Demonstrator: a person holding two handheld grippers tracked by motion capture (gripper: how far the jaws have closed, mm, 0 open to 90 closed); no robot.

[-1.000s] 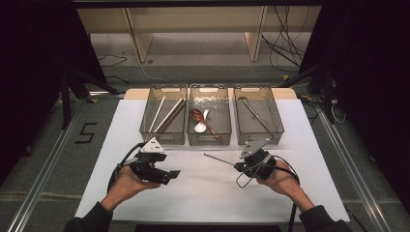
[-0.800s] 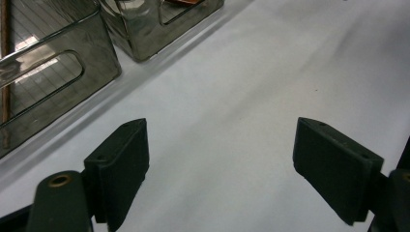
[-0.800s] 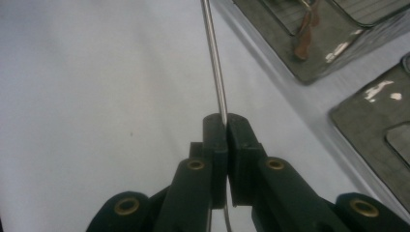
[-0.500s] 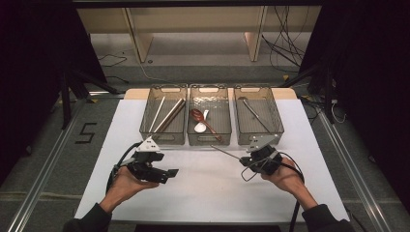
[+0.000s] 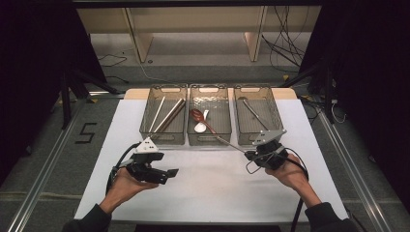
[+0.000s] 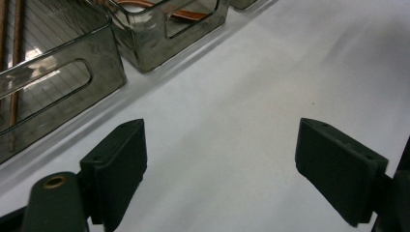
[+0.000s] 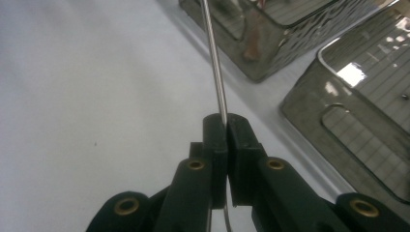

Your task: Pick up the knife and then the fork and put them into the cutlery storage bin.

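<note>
High view: the right gripper (image 5: 247, 154) pinches a thin metal rod (image 5: 231, 144) that pokes toward the middle bin (image 5: 209, 140).
Left gripper view: the left gripper (image 6: 220, 159) is wide open, holding nothing, above the white table (image 6: 270, 72).
Right gripper view: jaws squeezed shut on the rod (image 7: 215, 63).

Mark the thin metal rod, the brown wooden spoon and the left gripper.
thin metal rod (image 7: 216, 63): right gripper view, mid-shaft.
brown wooden spoon (image 5: 197, 115): high view, bowl.
left gripper (image 6: 220, 169): left gripper view, between open fingers.
</note>
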